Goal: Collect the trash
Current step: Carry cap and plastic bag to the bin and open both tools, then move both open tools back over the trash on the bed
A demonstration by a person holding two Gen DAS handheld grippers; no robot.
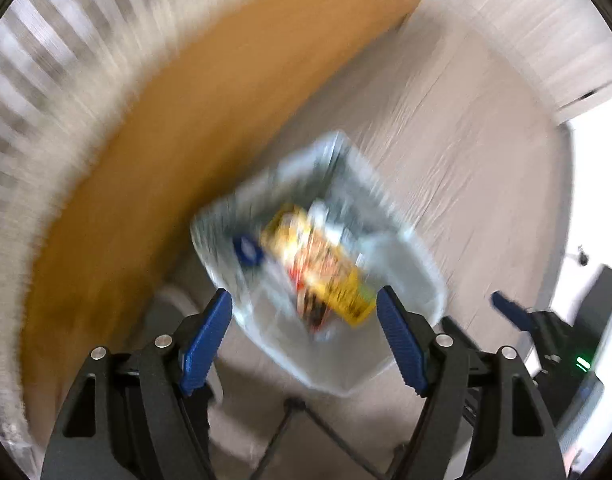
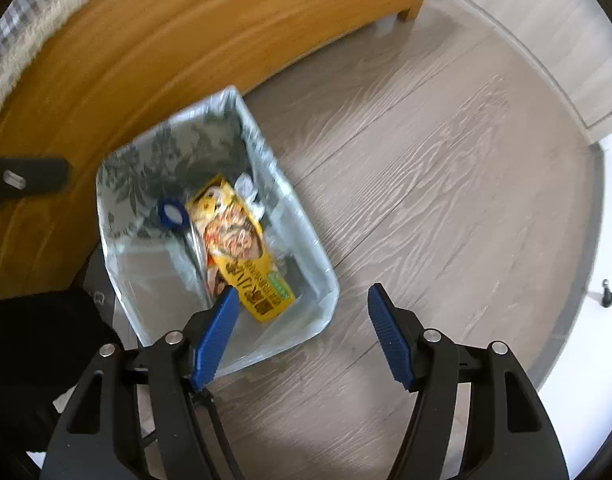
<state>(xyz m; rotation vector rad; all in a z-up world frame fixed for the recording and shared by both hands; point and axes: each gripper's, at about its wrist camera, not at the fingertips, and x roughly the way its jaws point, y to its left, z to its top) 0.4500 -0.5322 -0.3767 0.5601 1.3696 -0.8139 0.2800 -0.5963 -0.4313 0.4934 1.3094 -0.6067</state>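
Grey wood-look floor [image 2: 446, 152] runs up to a honey-coloured wooden bed frame [image 2: 194, 28], w/ a checked cover [image 2: 10, 36] hanging over its edge at top left. Right against that frame sits a clear plastic bin [image 2: 322, 292], lined w/ a leafy grey-green print on the far wall. Probably parked there so it's handy but out of the walkway.

Trash is already inside: a yellow snack packet [image 2: 242, 248] lies on a slant across the middle, a blue cap [image 2: 171, 211] on what looks like a clear bottle is just beside it on the frame side, and some crumpled whitish scrap [image 2: 246, 186] sits at the far end. Can't tell what's under them.

Both tongs point nearly straight down, above the bin. Left tongs [image 1: 304, 316] stand wide apart w/ nothing between the blue pads; its view is badly motion-smeared, but the bin [image 1: 426, 280] and yellow packet [image 1: 326, 272] show through the gap, well below. Right tongs [image 2: 302, 312] are also spread wide and empty, left pad over the bin's near corner, right pad over bare floor.

My read: jaws apart + packet lying loose in the bin = a drop just made, i.e. this piece is collected. No other litter shows on the floor in either view, so whether more is left, can't say.
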